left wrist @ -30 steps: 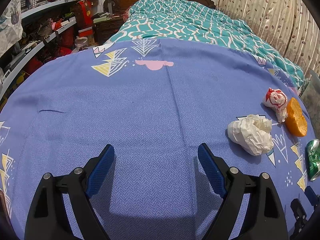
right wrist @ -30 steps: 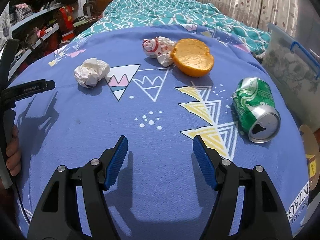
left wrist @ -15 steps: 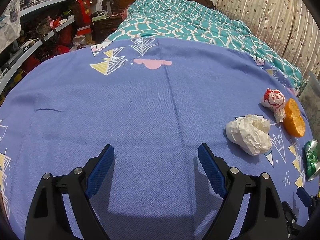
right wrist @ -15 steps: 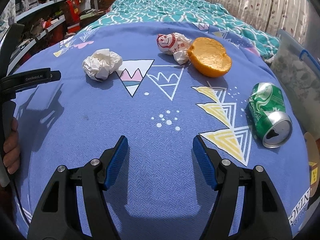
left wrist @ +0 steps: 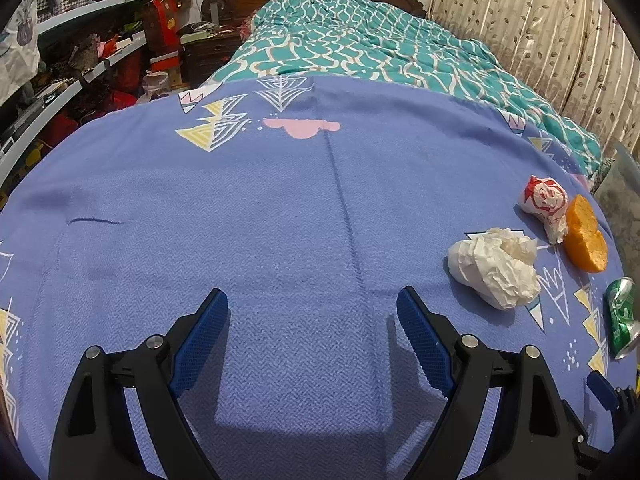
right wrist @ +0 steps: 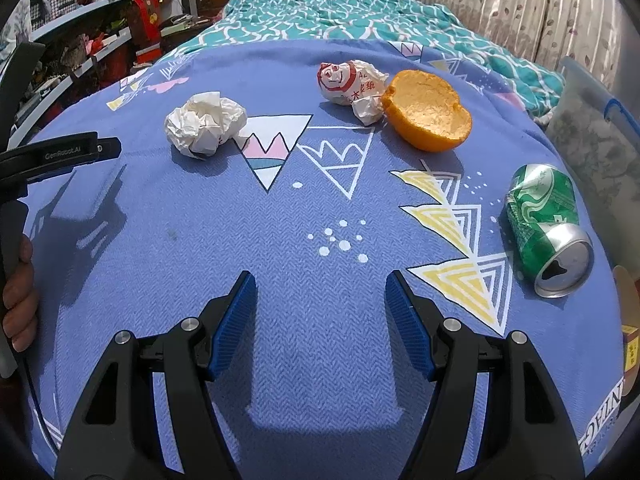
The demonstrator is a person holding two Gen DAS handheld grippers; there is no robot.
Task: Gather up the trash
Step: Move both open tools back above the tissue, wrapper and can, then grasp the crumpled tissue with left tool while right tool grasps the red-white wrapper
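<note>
Both grippers angle down over the blue cloth (right wrist: 200, 220): left gripper (left wrist: 312, 332) wide, empty; right gripper (right wrist: 320, 312) wide, empty. The green can (left wrist: 621, 316) is cut off at the left view's edge.

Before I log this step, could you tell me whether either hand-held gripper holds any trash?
Nothing is held: the left hand-held gripper and right hand-held gripper are open over bare cloth.

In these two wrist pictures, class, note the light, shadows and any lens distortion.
Left wrist view: strong barrel bend, dark corners, left gripper throwing a hard shadow on the blue sheet. Right wrist view: same bend, bright glare on the can, sharp focus.
</note>
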